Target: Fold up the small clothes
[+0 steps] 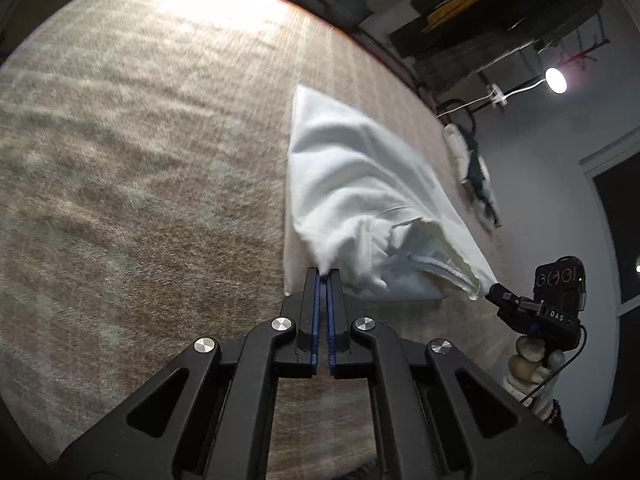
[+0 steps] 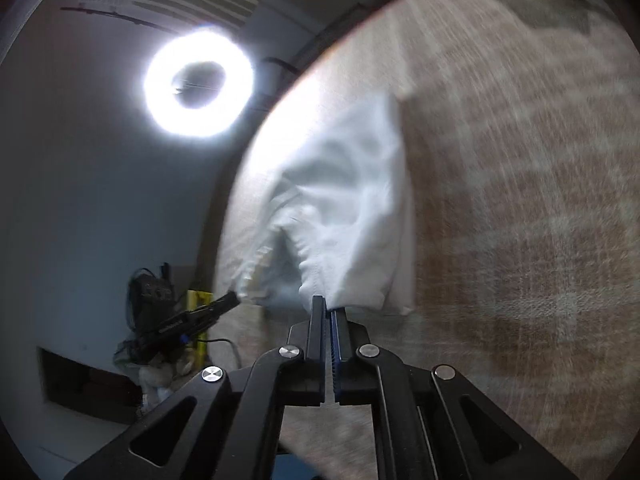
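The left hand-held gripper (image 1: 323, 276), jaws pressed narrow, pinches 1 edge of the small white cotton garment (image 1: 360, 200), which hangs stretched ahead of it above the beige woven blanket-covered bed (image 1: 140, 160). To its right, the right hand-held gripper (image 2: 329, 307) is likewise clamped on the other edge. Each bite looks shallow, so uneven pulling could slip a corner free, and the slack open hem between the 2 could bunch and skew the fold.
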Tool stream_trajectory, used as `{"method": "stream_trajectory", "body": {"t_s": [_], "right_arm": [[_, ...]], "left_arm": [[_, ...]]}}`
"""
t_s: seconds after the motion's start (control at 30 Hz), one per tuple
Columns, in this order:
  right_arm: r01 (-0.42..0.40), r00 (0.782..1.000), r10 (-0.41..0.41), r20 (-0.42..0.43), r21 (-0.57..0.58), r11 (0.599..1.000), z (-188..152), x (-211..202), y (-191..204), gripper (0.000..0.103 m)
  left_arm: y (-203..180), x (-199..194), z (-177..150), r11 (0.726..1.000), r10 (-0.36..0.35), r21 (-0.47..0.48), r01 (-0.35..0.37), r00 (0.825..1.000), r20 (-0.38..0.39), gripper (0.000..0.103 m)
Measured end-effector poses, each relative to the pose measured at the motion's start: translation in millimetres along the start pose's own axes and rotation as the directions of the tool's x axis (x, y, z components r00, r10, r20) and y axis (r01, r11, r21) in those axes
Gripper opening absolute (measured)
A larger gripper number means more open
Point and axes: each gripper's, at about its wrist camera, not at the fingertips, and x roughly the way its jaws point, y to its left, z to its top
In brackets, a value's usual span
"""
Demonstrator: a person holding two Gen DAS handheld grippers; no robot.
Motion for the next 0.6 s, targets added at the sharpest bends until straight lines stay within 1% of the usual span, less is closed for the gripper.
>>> {"method": "stream_trajectory", "body": {"t_s": [0.03, 0.07, 0.1, 0.13, 0.17, 0.2, 0.23, 0.3, 0.37, 0.4, 0.43, 0.47, 0.5, 0.53, 0.6], "right_arm": [[-0.008, 1.0, 0.008, 0.005, -0.017, 1.0, -1, -3, 3, 0.0], [-0.001, 1.0, 0.0, -0.007, -0.02, 1.0, -2, -1, 1, 0.0], [0.024, 0.999, -0.024, -0.031, -0.007, 1.0, -4, 6, -4, 0.0], [0.041, 0.998, -0.039, -0.057, 0.025, 0.999, -6, 15, -11, 0.0], [0.026, 0.998, -0.021, -0.064, 0.067, 0.997, -6, 17, -18, 0.0], [-0.012, 0.999, 0.018, -0.051, 0.108, 0.994, -6, 16, -22, 0.0], [-0.03, 0.999, 0.035, -0.037, 0.11, 0.993, -3, 14, -19, 0.0], [-0.043, 0.999, 0.043, -0.003, 0.079, 0.996, 2, 5, -13, 0.0], [-0.061, 0.998, 0.06, 0.008, 0.081, 0.995, 3, 3, -15, 0.004], [-0.056, 0.998, 0.056, 0.003, 0.093, 0.994, 2, 5, -18, 0.006], [-0.052, 0.999, 0.053, -0.009, 0.105, 0.993, 0, 8, -21, 0.014], [-0.043, 0.999, 0.046, -0.02, 0.117, 0.992, -1, 11, -24, 0.025], [-0.03, 0.999, 0.035, -0.036, 0.128, 0.991, -4, 16, -27, 0.028], [-0.021, 0.998, 0.028, -0.056, 0.129, 0.991, -4, 22, -28, 0.029], [-0.001, 0.996, 0.011, -0.086, 0.125, 0.992, -6, 29, -29, 0.029]], "left_arm": [[1, 0, -1, 1.0, 0.01, 0.005, -0.01, 1.0, -0.001, 0.0], [4, 4, -3, 0.999, 0.034, 0.013, -0.034, 0.999, -0.016, 0.0], [9, 10, -5, 0.999, 0.05, 0.003, -0.05, 0.998, -0.036, 0.0], [14, 13, -6, 0.999, 0.043, -0.022, -0.044, 0.998, -0.05, 0.0], [18, 14, -6, 0.998, 0.018, -0.056, -0.021, 0.998, -0.052, 0.0], [18, 11, -6, 0.998, 0.001, -0.066, -0.004, 0.999, -0.044, 0.0], [15, 6, -4, 0.998, -0.009, -0.056, 0.008, 1.0, -0.025, 0.0], [10, -4, -3, 1.0, 0.0, -0.027, 0.0, 1.0, 0.005, 0.0], [12, -5, -3, 0.998, -0.022, -0.052, 0.023, 1.0, 0.015, 0.0], [13, -3, -2, 0.997, -0.03, -0.075, 0.03, 1.0, 0.0, 0.0], [14, 2, -3, 0.994, -0.045, -0.101, 0.042, 0.999, -0.023, 0.005], [14, 5, -4, 0.991, -0.061, -0.121, 0.057, 0.997, -0.035, 0.016], [14, 7, -6, 0.988, -0.073, -0.137, 0.067, 0.997, -0.04, 0.023], [14, 9, -8, 0.985, -0.085, -0.153, 0.078, 0.995, -0.043, 0.031], [9, 17, -9, 0.98, -0.106, -0.173, 0.095, 0.993, -0.056, 0.031]]}}
